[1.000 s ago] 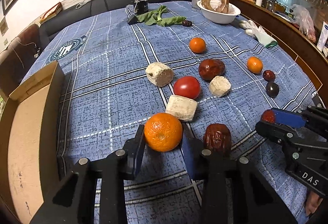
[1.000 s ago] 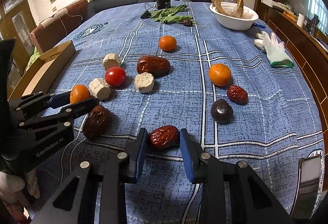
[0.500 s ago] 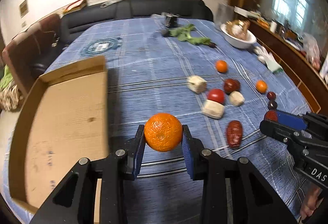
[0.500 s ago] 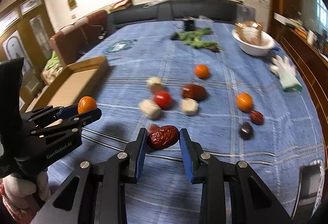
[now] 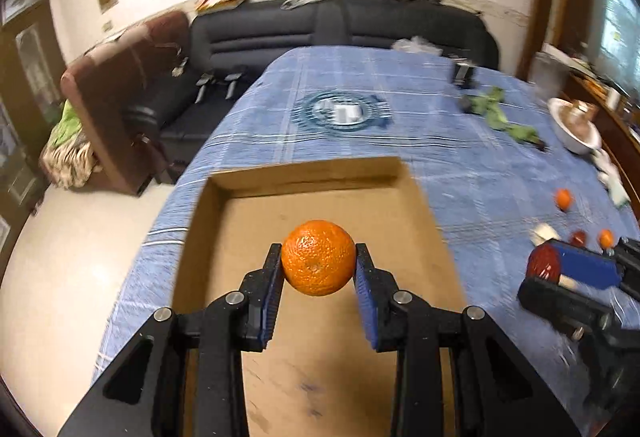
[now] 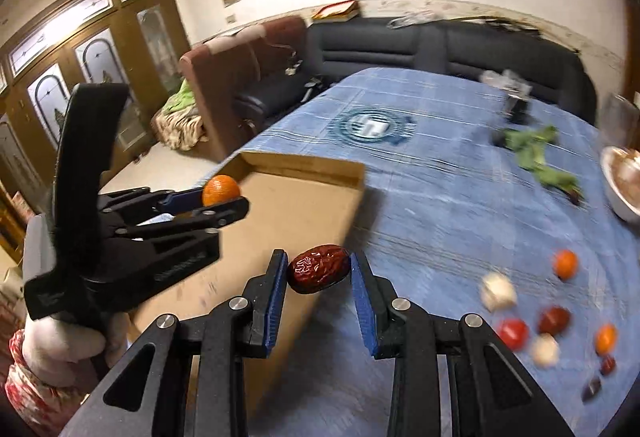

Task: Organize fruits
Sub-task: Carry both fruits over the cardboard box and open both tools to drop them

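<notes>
**Two fruits carried to the cardboard box**

Left wrist view: the left gripper is clamped on a mandarin orange, its blue pads pressing both sides. The fruit hangs above the open cardboard box on the blue tablecloth, apparently lined up for a drop inside. At the right edge, the right gripper pinches a red date.

Right wrist view: the right gripper is closed lengthwise on the wrinkled date, which hangs over the box's near wall, not yet over the inside. More fruit lies scattered well apart, waiting to be sorted.
</notes>
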`<state>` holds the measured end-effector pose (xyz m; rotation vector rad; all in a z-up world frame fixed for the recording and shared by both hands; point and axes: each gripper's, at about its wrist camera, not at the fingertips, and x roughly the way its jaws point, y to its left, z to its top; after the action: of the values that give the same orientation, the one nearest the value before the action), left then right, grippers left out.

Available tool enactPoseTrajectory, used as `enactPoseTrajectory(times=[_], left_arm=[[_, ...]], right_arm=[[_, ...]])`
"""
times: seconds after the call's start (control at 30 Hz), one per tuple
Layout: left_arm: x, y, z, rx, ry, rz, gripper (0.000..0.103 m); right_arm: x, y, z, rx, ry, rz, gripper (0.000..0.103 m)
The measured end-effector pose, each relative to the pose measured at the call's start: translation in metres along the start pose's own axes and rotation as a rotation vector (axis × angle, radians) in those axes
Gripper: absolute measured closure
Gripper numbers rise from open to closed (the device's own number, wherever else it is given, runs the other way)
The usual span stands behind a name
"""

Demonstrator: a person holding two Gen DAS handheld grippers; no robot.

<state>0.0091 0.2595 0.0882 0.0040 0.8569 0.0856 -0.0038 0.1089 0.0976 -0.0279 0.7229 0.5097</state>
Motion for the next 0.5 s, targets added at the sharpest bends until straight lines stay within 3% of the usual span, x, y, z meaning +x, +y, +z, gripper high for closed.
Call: enactPoseTrajectory(times=[0.27, 0.5], left_arm=[[0.069, 0.048, 0.026, -0.126, 0.125, 0.002, 0.07], [0.093, 0.061, 0.024, -0.162, 0.186, 0.007, 0.07]], right_arm=[[0.097, 0.023, 0.036, -0.048, 0.101, -0.033, 0.068], [0.14, 0.018, 0.044, -0.044, 0.171, -0.059, 0.067]])
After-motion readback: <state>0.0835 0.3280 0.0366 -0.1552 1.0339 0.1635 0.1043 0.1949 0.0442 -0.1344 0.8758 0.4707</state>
